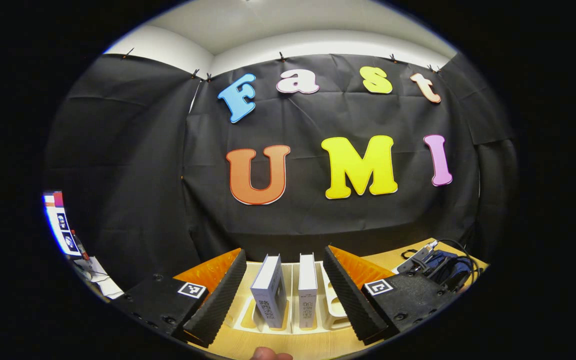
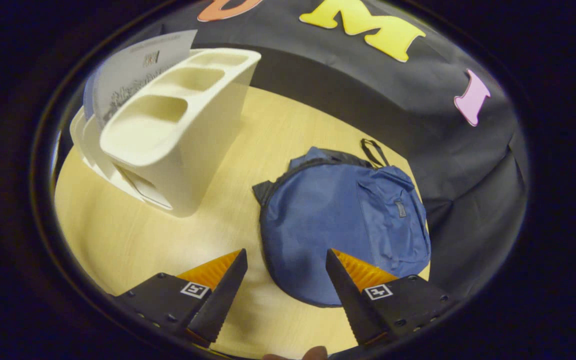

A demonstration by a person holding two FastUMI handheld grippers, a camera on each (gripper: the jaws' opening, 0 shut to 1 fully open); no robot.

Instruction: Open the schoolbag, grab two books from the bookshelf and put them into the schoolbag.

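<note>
The wooden table (image 2: 133, 240) is the biggest thing here, pale & bare in the middle in the right gripper view. On it lies the blue schoolbag (image 2: 328, 220), flat, zip looks closed, its black loop handle (image 2: 374, 150) pointing twd the back wall. Left of the bag & well apart stands the cream bookshelf (image 2: 188, 135), seen from its end, w/ 3 scooped pockets along the top; a grey-white book (image 2: 133, 80) sticks up behind it.

Left gripper view looks straight at the shelf (image 1: 328, 305) from the front, low down. 2 books stand upright in its slots, spines facing the camera: left book (image 1: 268, 292) leans a bit to the left, right book (image 1: 308, 290) is straight. They sit side by side w/ a narrow gap between, not touching.

Left gripper (image 1: 285, 287): released, fingers spread wide, 1 on each side of the 2 books, touching neither. Right gripper (image 2: 286, 290): also released, spread wide, nothing between the fingers; it hangs over the near edge of the bag, right finger over the blue cloth, left finger over bare table.

At far right in the left gripper view, a black cable (image 1: 455, 250) & a bit of blue cloth sit near the table edge. A fingertip (image 1: 268, 355) peeks in at the bottom
</note>
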